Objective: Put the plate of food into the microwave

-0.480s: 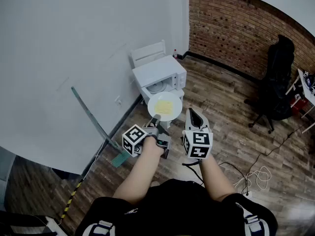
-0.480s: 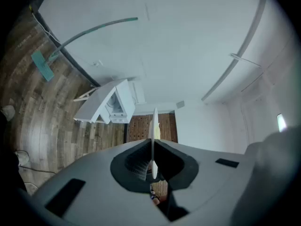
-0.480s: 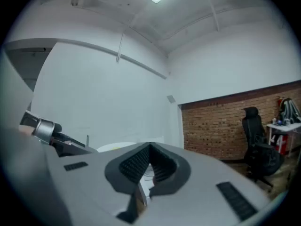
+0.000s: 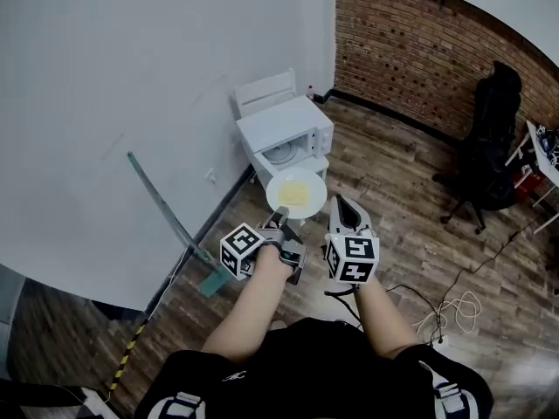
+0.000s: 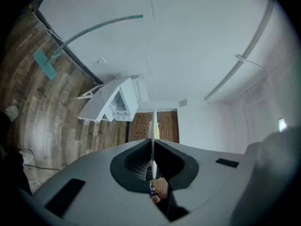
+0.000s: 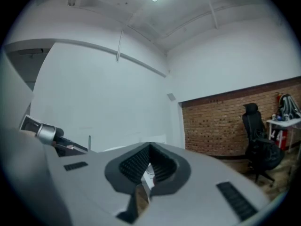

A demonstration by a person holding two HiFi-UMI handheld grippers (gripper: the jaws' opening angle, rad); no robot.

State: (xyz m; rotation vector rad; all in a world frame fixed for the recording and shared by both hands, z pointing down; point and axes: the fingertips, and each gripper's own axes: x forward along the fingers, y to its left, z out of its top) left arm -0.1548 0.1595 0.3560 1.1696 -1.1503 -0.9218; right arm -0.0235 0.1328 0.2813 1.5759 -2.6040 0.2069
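Observation:
A white plate (image 4: pixel 297 192) carrying a flat yellow piece of food hangs level in front of me. My left gripper (image 4: pixel 279 216) is shut on its near rim. In the left gripper view the plate (image 5: pixel 153 126) runs edge-on between the pads, held by my left gripper (image 5: pixel 153 147). Beyond it the white microwave (image 4: pixel 285 129) stands by the wall with its door open and its cavity showing; it also appears as the microwave (image 5: pixel 113 102). My right gripper (image 4: pixel 341 204) floats just right of the plate, shut and holding nothing; in its own view the right gripper (image 6: pixel 149 150) faces the wall.
A white chair (image 4: pixel 265 92) stands behind the microwave. A long-handled mop (image 4: pixel 166 212) leans on the white wall at left. A black office chair (image 4: pixel 491 147) sits at the right by a brick wall (image 4: pixel 410 51). Cables (image 4: pixel 454 311) lie on the wooden floor.
The plate and both grippers have shifted slightly to the right and a little nearer the microwave. The grip on the plate is the same.

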